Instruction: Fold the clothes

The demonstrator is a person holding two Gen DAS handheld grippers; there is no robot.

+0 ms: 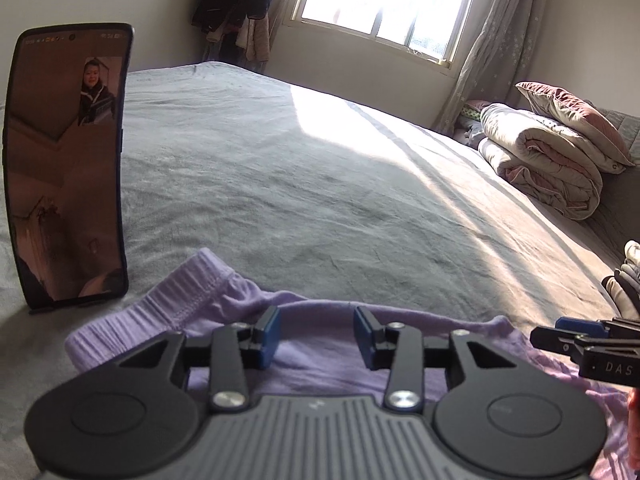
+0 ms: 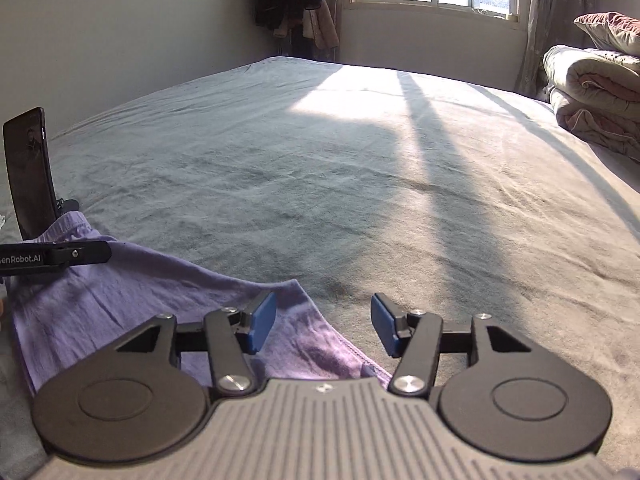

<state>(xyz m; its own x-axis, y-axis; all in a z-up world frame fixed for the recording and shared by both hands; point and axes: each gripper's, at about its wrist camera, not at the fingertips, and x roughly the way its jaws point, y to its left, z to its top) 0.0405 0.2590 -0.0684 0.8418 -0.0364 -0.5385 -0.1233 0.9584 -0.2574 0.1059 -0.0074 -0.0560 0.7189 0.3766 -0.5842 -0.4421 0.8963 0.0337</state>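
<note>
A lilac garment (image 1: 320,356) with a ribbed waistband (image 1: 168,300) lies flat on the grey bed (image 1: 280,184), close to me. My left gripper (image 1: 318,334) hovers over its upper edge, open, with nothing between its blue pads. In the right wrist view the same garment (image 2: 132,300) spreads to the left, and my right gripper (image 2: 324,326) is open over its right-hand corner, one pad above the cloth and the other above the bedsheet. The right gripper's tip (image 1: 568,334) shows at the far right of the left wrist view. The left gripper's finger (image 2: 76,254) reaches in from the left edge of the right wrist view.
A phone (image 1: 68,168) stands upright on a small stand at the left, just beyond the waistband. Folded quilts and a pillow (image 1: 556,152) are stacked at the bed's right side. A pile of clothes (image 1: 624,284) sits at the right edge. A window and hanging coats are behind.
</note>
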